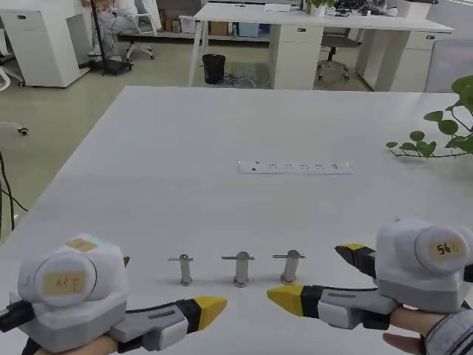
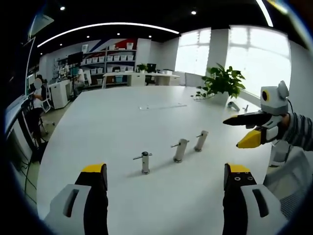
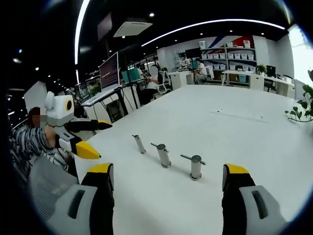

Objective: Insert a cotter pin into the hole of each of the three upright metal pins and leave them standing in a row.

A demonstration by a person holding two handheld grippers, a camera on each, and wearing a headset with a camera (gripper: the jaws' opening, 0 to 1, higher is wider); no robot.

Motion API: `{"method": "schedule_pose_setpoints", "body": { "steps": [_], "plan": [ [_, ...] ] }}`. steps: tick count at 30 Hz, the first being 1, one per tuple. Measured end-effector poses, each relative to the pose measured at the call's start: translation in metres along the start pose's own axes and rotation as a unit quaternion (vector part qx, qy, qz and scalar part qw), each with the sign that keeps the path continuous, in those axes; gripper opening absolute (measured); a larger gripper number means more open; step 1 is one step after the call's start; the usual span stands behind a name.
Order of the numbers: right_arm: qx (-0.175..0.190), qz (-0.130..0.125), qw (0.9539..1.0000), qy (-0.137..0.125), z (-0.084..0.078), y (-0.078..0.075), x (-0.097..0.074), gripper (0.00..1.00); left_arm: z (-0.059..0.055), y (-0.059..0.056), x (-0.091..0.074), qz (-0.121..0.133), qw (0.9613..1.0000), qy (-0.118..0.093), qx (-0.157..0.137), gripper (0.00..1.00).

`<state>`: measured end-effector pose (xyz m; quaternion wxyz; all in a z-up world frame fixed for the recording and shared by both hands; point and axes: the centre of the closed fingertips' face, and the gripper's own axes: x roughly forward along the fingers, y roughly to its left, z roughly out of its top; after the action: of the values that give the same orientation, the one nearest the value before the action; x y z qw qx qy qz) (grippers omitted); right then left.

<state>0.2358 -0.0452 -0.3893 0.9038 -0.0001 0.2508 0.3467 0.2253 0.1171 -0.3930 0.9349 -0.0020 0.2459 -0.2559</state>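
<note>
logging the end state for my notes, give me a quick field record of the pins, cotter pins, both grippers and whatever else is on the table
metal pins: three, upright, in a row
cotter pins: one crosswise through each pin's top
left gripper: open, empty
right gripper: open, empty
table: white, power strip behind the row
plant: far right edge

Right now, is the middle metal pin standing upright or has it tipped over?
Upright. The middle pin stands on its base on the table, with a cotter pin crossing its top.
</note>
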Motion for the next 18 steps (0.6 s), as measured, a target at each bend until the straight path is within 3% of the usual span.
{"method": "schedule_pose_setpoints", "body": {
  "steps": [8, 18],
  "plan": [
    [0.011, -0.001, 0.9999, 0.0, -0.0077, 0.0083, 0.0004, 0.9, -0.0064, 0.0013, -0.0028, 0.007, 1.0, 0.002, -0.007, 0.99],
    [0.029, -0.011, 0.9995, -0.007, -0.0105, 0.0039, -0.0053, 0.86, -0.0085, 0.0022, -0.0032, 0.007, 0.9999, 0.007, -0.009, 0.96]
  ]
}}
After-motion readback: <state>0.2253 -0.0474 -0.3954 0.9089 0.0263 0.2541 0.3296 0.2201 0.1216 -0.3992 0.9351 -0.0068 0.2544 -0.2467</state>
